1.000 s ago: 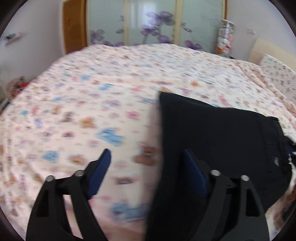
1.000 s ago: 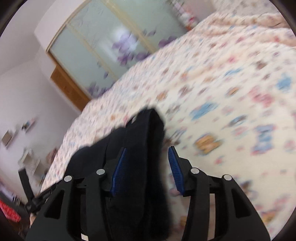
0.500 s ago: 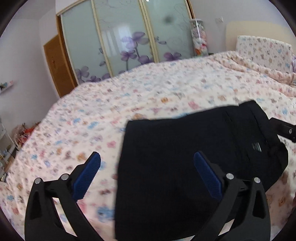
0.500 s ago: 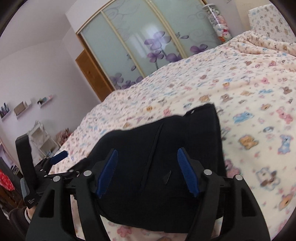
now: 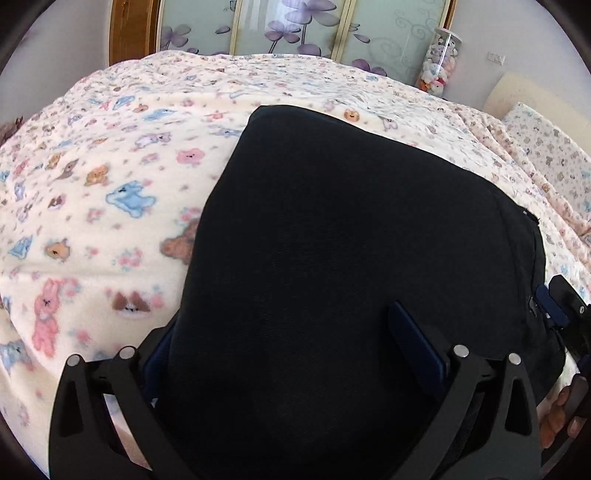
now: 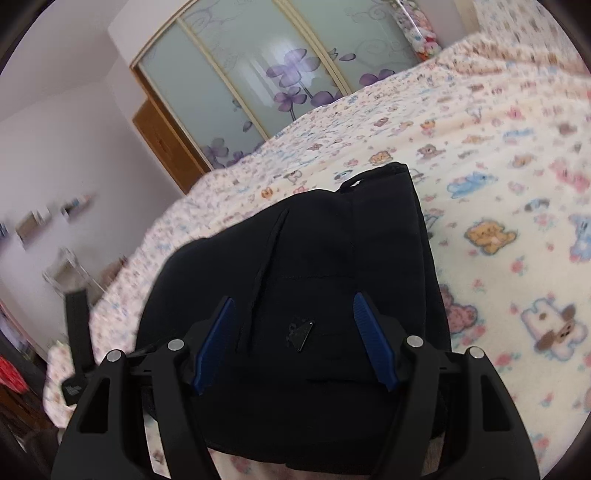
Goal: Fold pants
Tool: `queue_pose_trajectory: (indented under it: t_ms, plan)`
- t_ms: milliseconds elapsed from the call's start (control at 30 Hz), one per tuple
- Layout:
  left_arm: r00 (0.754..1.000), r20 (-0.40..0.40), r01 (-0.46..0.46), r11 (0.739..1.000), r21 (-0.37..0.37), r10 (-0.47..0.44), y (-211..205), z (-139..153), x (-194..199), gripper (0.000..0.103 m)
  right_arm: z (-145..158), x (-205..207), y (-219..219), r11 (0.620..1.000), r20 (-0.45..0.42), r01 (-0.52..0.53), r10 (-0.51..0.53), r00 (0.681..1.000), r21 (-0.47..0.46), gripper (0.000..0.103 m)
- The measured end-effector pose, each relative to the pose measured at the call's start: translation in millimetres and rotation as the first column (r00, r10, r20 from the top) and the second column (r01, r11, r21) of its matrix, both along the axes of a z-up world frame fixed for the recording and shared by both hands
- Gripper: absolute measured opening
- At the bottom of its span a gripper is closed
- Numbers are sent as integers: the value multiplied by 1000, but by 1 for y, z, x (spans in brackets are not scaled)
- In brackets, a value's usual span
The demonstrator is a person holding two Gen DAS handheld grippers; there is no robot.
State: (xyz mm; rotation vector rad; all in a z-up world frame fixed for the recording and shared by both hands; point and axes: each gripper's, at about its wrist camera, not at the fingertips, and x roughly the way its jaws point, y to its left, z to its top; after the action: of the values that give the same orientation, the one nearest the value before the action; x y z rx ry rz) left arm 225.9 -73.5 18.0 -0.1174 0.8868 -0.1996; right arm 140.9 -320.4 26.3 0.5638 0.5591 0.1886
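The black pants (image 5: 351,240) lie folded in a compact block on the bed. My left gripper (image 5: 280,328) hovers low over their near end, open at full width. Its left finger (image 5: 157,350) is partly hidden behind the pants' left edge and its right pad (image 5: 413,339) sits above the cloth. My right gripper (image 6: 295,332) stands open over the pants (image 6: 332,258) at the waist end, its pads either side of a small label (image 6: 300,332), gripping nothing. The right gripper (image 5: 561,306) also shows at the left wrist view's right edge, the left gripper (image 6: 77,332) at the right wrist view's left edge.
A cream blanket (image 5: 110,206) printed with cartoon animals covers the whole bed. Sliding wardrobe doors (image 5: 295,29) with purple flowers stand behind it, with a clear tube of plush toys (image 5: 439,62) beside them. A pillow (image 5: 550,147) lies far right. A hand (image 5: 561,417) holds the right gripper.
Both grippers' jaws have spread wider. The right gripper let the bunched cloth go, and the pants now lie flat. The left gripper rose, then dropped close over the pants.
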Motion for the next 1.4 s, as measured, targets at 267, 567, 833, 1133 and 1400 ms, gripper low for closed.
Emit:
queue_pose_trajectory:
  t_ms: [267, 567, 833, 1133, 1400]
  plan:
    - [990, 138, -28, 998, 57, 19, 13, 32, -45, 101, 22, -33, -15, 991, 58, 10, -18, 998, 136, 71]
    - [984, 177, -41, 942, 333, -20, -18, 21, -68, 101, 23, -51, 13, 999, 20, -8, 9, 1000, -51, 78]
    - [994, 109, -38, 977, 212, 15, -8, 10, -54, 101, 11, -46, 11, 999, -11, -14, 14, 1000, -45, 79]
    - [991, 125, -78, 970, 231, 50, -8, 17, -68, 101, 15, -59, 10, 999, -5, 10, -10, 1000, -33, 79]
    - [984, 144, -135, 966, 218, 105, 13, 30, -93, 101, 31, -99, -2, 977, 0, 186, -187, 982, -105, 90]
